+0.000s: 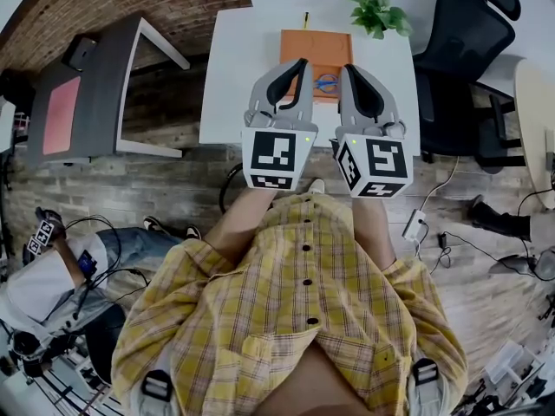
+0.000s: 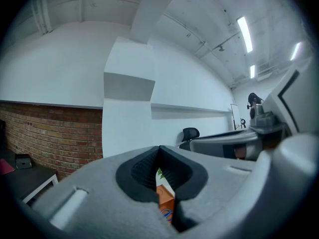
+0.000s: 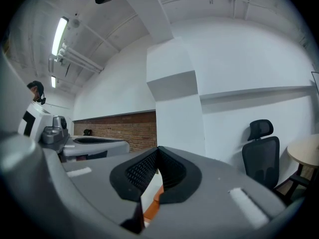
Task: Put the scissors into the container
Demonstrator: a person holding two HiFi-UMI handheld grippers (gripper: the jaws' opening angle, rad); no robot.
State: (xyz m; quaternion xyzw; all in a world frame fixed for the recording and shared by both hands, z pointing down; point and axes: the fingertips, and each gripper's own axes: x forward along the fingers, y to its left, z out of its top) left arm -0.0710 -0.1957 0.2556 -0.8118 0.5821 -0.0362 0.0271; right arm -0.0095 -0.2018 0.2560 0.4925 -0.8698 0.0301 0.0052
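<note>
Yellow checked shirt (image 1: 295,319) fills my lower view, and beyond it I hold both tools out toward 12 o'clock. Left hand-held gripper (image 1: 300,61) and right hand-held gripper (image 1: 346,68) each have their jaws pressed together with nothing between them. Through each slit I see only orange. That is the orange container (image 1: 316,46) on the white worktop (image 1: 238,68). The blue-handled scissors (image 1: 326,83) lie on its near part, between the two tips. Whether they sit inside it or merely on top, I cannot tell. I judge the careful course is to bring the shut tips no closer and get a clearer look down first.
</note>
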